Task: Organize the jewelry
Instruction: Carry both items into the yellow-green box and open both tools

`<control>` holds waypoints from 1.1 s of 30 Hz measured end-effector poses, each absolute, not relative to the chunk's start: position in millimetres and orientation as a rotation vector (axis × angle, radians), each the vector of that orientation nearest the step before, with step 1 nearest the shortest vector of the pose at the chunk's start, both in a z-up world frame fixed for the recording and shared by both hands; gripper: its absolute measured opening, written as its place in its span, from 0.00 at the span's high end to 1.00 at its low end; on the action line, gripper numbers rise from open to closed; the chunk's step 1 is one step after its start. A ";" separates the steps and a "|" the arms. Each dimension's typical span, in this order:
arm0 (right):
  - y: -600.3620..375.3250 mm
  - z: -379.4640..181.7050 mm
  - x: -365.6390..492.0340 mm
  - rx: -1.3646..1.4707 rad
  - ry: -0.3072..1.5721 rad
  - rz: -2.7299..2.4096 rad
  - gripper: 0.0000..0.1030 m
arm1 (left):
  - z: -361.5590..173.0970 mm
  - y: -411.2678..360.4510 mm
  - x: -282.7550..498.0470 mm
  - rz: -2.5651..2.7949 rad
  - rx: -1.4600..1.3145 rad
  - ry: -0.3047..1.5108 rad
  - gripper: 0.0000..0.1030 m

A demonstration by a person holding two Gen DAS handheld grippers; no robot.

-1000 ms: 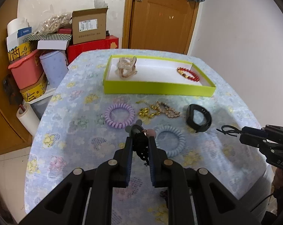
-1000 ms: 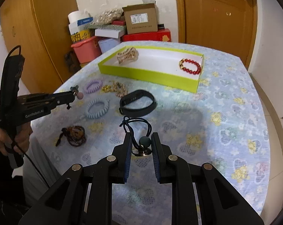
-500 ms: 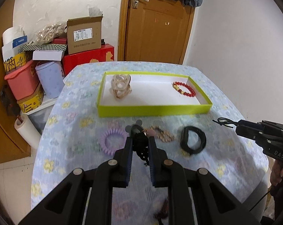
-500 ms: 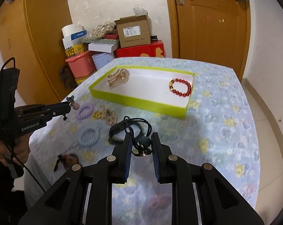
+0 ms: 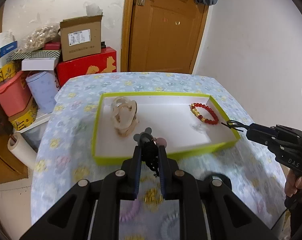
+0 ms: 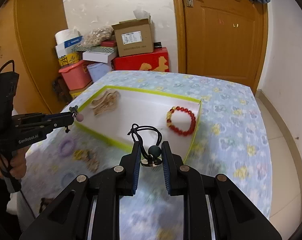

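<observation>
My left gripper (image 5: 149,153) is shut on a black hair tie with grey and pink charms (image 5: 148,140), held just above the near rim of the lime-green tray (image 5: 130,160). My right gripper (image 6: 151,152) is shut on a black cord hair tie with a dark bead (image 6: 154,150), held over the tray's near corner (image 6: 188,152). Inside the tray lie a beige hair claw (image 5: 124,118) and a red bead bracelet (image 5: 205,114); both also show in the right wrist view, claw (image 6: 105,102) and bracelet (image 6: 181,121).
On the flowered tablecloth (image 6: 231,120) near me lie a purple coil tie (image 6: 66,147), a gold chain pile (image 6: 86,156) and a black band (image 5: 217,177), all blurred. Boxes and bins (image 5: 40,70) are stacked past the table's far left. A wooden door (image 5: 167,30) stands behind.
Both grippers have moved forward toward the tray with their hair ties; the loose items on the cloth now lie under and behind the fingers.
</observation>
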State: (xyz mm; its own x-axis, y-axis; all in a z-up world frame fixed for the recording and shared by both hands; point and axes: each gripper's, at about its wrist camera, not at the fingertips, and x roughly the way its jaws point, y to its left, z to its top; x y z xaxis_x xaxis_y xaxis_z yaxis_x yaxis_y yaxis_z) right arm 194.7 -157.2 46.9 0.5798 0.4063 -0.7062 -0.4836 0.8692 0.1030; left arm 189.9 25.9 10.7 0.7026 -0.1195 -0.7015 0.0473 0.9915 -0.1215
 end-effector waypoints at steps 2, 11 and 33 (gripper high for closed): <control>-156.2 43.2 208.3 -0.106 0.807 0.516 0.80 | 8.5 24.8 203.0 -0.096 -0.093 0.797 0.84; -151.1 12.6 248.0 -0.109 0.889 0.500 0.80 | -10.0 23.2 241.7 -0.088 -0.084 0.858 0.84; -140.5 -4.9 260.1 -0.187 0.952 0.461 0.77 | -33.3 39.0 257.6 0.009 -0.075 0.923 0.83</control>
State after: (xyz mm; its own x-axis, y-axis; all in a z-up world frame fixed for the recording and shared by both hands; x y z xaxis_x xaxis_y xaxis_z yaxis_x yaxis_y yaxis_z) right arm 260.1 -140.5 -4.9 0.4924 0.2969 -0.8182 -0.4581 0.8877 0.0464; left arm 257.6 39.0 -33.3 0.6036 -0.0248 -0.7969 -0.0396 0.9974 -0.0610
